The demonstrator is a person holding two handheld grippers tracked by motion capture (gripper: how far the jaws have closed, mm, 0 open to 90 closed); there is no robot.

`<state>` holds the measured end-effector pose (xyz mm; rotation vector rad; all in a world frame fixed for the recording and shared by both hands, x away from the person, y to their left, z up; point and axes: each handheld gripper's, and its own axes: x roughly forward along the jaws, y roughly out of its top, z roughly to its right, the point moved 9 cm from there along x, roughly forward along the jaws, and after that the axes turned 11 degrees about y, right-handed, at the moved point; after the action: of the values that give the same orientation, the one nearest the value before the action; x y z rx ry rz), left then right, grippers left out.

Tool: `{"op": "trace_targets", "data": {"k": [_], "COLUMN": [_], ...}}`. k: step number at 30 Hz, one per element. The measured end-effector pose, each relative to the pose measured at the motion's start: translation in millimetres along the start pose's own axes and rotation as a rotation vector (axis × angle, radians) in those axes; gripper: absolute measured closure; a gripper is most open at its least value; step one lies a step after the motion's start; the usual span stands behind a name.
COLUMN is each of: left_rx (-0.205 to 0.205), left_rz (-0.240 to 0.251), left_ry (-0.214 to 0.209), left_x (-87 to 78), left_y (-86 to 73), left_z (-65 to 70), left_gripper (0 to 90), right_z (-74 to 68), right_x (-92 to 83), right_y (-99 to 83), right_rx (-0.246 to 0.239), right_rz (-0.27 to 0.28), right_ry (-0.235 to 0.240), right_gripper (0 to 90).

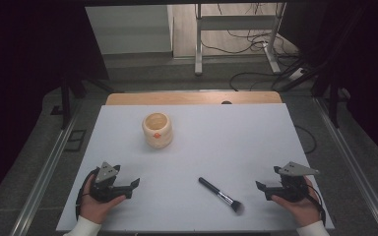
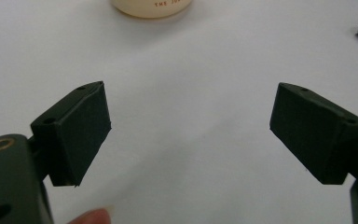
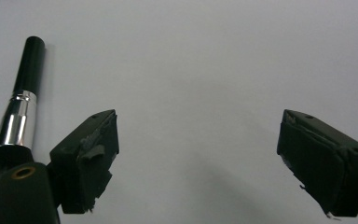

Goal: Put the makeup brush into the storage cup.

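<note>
White sheeting covers the desk [image 1: 226, 142], with a wooden edge showing at its far side and dark floor with cables beyond. From the high view, a cream-coloured pot [image 1: 157, 130] stands upright on the far left part of the desk, its mouth open. A makeup brush [image 1: 220, 195] lies flat near the front, right of centre, black handle pointing far-left and bristles toward the near edge. The left gripper [image 1: 133, 186] rests at the front left in the person's left hand [image 1: 98, 204]; the right gripper [image 1: 262, 189] sits at the front right in the right hand [image 1: 300, 202], just beside the brush but apart from it.

In the left gripper view, the jaws stand wide apart over bare desk, with the pot's base [image 2: 151, 7] ahead; its red lettering is too cropped to read.

In the right gripper view, the jaws are likewise spread wide with nothing between them, and the brush [image 3: 21, 112] lies outside the left-hand jaw, its silver ferrule catching light.
</note>
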<state>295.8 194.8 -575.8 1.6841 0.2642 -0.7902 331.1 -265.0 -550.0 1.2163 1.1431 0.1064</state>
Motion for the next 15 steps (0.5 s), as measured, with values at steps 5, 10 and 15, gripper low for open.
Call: {"op": "trace_targets", "data": {"k": [5, 10, 15], "left_rx": [0.006, 0.007, -0.003], "left_rz": [0.001, 0.002, 0.006], "left_ry": [-0.004, -0.001, 0.001], "left_x": [-0.2, -1.0, -1.8], "left_y": [0.7, 0.4, 0.2], "left_z": [1.8, 1.1, -0.6], "left_gripper": [12.8, 12.8, 12.8], "right_z": [2.1, 0.6, -1.3], "right_x": [0.8, -0.5, -0.1], "right_y": [-2.6, -0.8, -0.1], "right_rx": [-0.002, -0.006, -0.016], "right_rz": [-0.008, -0.004, -0.013], "right_ry": [-0.001, -0.001, 0.002], "right_gripper": [13.5, 13.5, 14.2]}}
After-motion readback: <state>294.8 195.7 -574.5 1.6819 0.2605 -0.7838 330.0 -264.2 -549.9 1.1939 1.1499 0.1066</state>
